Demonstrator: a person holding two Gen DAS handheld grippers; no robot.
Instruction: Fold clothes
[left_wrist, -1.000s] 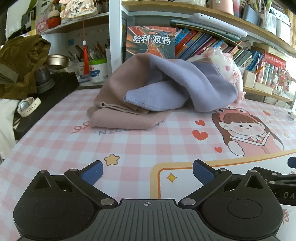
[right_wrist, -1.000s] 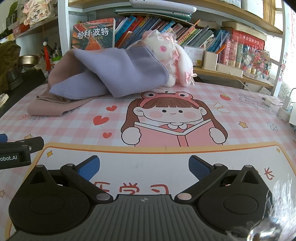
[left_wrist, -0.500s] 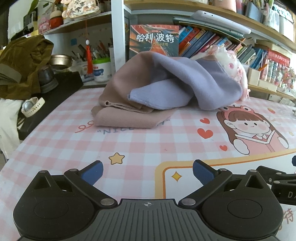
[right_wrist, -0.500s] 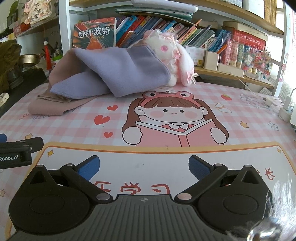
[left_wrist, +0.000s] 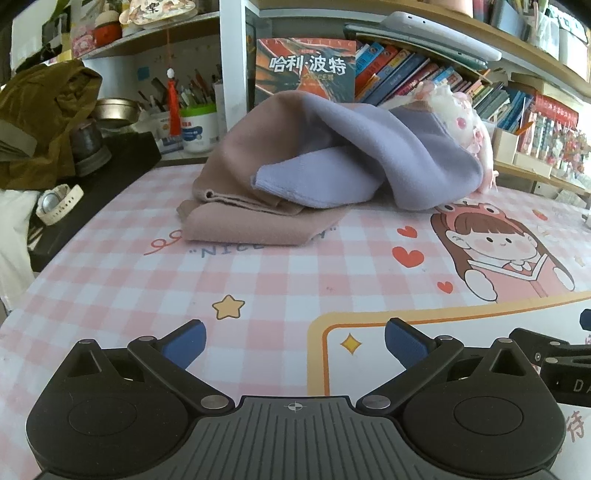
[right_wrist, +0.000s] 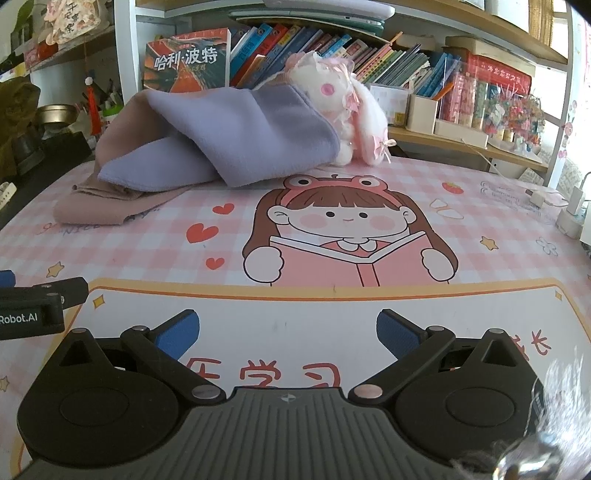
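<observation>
A crumpled pile of clothes lies at the back of the table: a lavender garment (left_wrist: 373, 158) (right_wrist: 251, 136) draped over a dusty-pink one (left_wrist: 251, 218) (right_wrist: 103, 210). My left gripper (left_wrist: 294, 341) is open low over the pink checked mat (left_wrist: 184, 280), well short of the pile, nothing between its blue pads. My right gripper (right_wrist: 287, 332) is open too, over the white panel of the mat (right_wrist: 332, 310), with the pile far ahead to the left. The left gripper's side (right_wrist: 33, 310) shows at the left edge of the right wrist view.
A white plush bunny (right_wrist: 340, 99) leans against the clothes at the back. Bookshelves with books (left_wrist: 406, 77) stand behind. A black box (left_wrist: 92, 184) with a watch (left_wrist: 59, 203) sits at the left edge. Chargers and cables (right_wrist: 565, 210) lie at the right.
Both grippers have moved forward toward the pile, which looks larger and nearer. The left view has shifted slightly left. Both stay open.
</observation>
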